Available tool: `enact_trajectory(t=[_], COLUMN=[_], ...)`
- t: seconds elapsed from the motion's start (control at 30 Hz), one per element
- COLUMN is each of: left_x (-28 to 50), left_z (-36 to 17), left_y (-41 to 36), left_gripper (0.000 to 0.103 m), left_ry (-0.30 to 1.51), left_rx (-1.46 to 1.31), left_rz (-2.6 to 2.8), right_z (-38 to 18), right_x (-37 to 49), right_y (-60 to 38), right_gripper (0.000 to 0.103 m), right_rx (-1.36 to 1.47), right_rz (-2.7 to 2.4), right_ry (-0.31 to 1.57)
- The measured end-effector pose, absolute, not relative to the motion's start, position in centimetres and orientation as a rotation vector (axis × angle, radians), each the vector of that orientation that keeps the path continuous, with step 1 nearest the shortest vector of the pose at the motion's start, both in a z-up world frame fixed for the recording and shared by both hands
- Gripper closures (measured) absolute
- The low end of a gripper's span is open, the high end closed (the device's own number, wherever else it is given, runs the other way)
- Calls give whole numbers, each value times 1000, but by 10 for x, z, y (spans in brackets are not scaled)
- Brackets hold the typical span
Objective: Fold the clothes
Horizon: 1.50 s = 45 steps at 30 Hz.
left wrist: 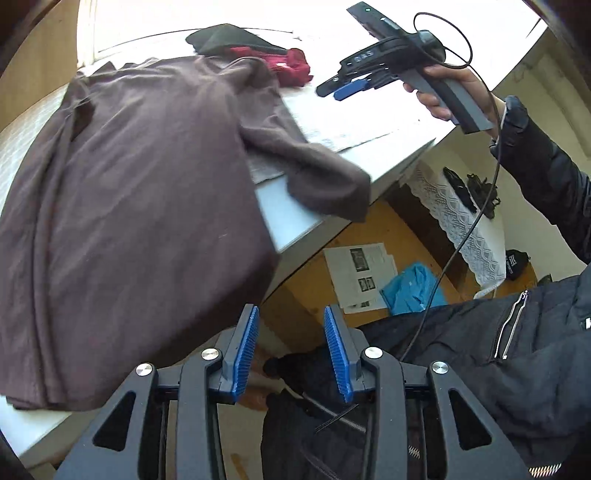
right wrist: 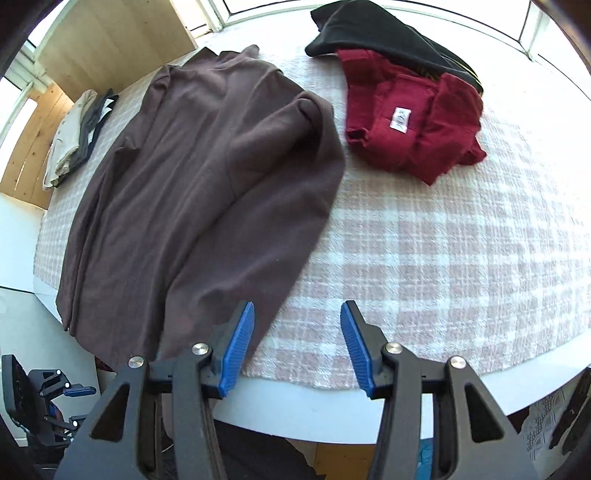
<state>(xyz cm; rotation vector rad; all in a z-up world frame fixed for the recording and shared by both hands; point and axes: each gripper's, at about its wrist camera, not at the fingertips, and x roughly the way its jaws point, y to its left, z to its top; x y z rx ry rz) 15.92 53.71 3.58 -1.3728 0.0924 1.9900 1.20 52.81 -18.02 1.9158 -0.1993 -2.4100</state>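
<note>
A brown long-sleeved garment (right wrist: 207, 177) lies spread on the pink-and-white checked cloth (right wrist: 443, 258), one sleeve folded across its body. Its hem hangs over the near table edge (left wrist: 110, 258), and a sleeve end (left wrist: 325, 184) droops off the side. My right gripper (right wrist: 297, 332) hovers open over the cloth just right of the garment's lower part, holding nothing. In the left wrist view a hand holds the right gripper (left wrist: 343, 86) above the table. My left gripper (left wrist: 291, 332) is open and empty, off the table edge beside the hanging hem, and shows at the right wrist view's lower left (right wrist: 70, 391).
A crumpled red garment (right wrist: 410, 118) and a black one (right wrist: 369, 29) lie at the table's far side. A folded pile (right wrist: 74, 136) sits at the far left. Below the table are papers (left wrist: 358, 277), a blue bag (left wrist: 410, 288) and a lace cloth (left wrist: 465, 221). A person's dark jacket (left wrist: 498, 350) is close by.
</note>
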Motion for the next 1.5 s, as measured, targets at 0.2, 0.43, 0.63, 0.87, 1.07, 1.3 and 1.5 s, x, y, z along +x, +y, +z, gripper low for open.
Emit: enact_trajectory(t=[0.2,0.43,0.63,0.87,1.07,1.3,1.5], left_x=[131,92,81,104,114,118,126], left_z=[49,30,26,66,79,72,72], left_y=[617,667,644,641,682,727,693], left_gripper=[48,57,89,90,90,90,68], left_ry=[136,228,-50,-208,-255,-348,-291], left_rx=[-1314,-1426,-1518,-1477,-1431,-1383,-1419], left_rz=[2015,2080,2060,2018,1906,1710,1887], right_z=[-186,-197,-219,-232,-185,-193,-170], right_x=[7,-45,-87,-96,-89,-87,-95], right_y=[542,552,548,536,556,548,552], right_gripper=[54,54,54,98,98,98,91], right_rx=[1878,1866,1875,1883,1821,1895,1867], right_rz=[-2364,-2324,-2260,-2032,-1937,-1978,-2141], right_ry=[-247,-141,-41,-71,-135,159,373])
